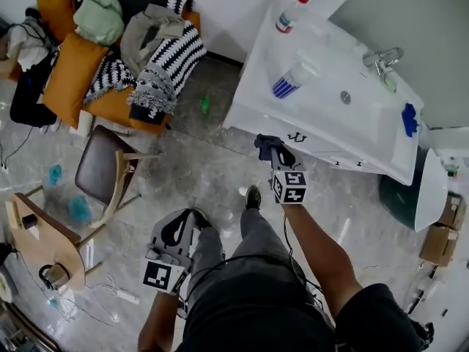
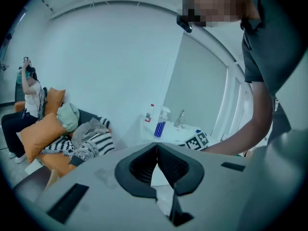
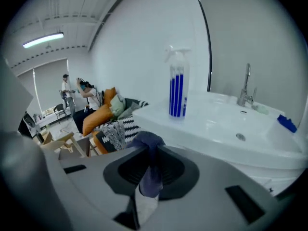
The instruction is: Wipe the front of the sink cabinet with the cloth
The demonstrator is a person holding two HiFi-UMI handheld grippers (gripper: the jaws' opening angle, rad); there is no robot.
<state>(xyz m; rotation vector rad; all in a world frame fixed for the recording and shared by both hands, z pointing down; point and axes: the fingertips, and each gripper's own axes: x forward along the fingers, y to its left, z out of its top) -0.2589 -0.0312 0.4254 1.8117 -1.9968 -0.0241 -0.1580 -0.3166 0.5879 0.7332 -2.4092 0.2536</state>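
Our right gripper [image 1: 281,156] clenches the crumpled dark-blue cloth [image 3: 147,141], bunched beyond its jaws for wiping the white sink cabinet [image 1: 333,156]; our left gripper [image 1: 179,229] is closed, empty.

The left hand-held gripper [image 1: 190,217] and right hand-held gripper [image 1: 272,149] are grey with black-and-white marker cubes [image 1: 289,186]; the person wears a dark short-sleeved shirt [image 1: 374,310] and grey trousers [image 1: 258,233].

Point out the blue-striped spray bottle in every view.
Head view: the spray bottle stands on the sink counter, upper middle of the picture.
Left gripper view: the bottle is small, at centre.
Right gripper view: the bottle is tall, upper centre.
Shared landmark: the faucet, right of the bottle in each.
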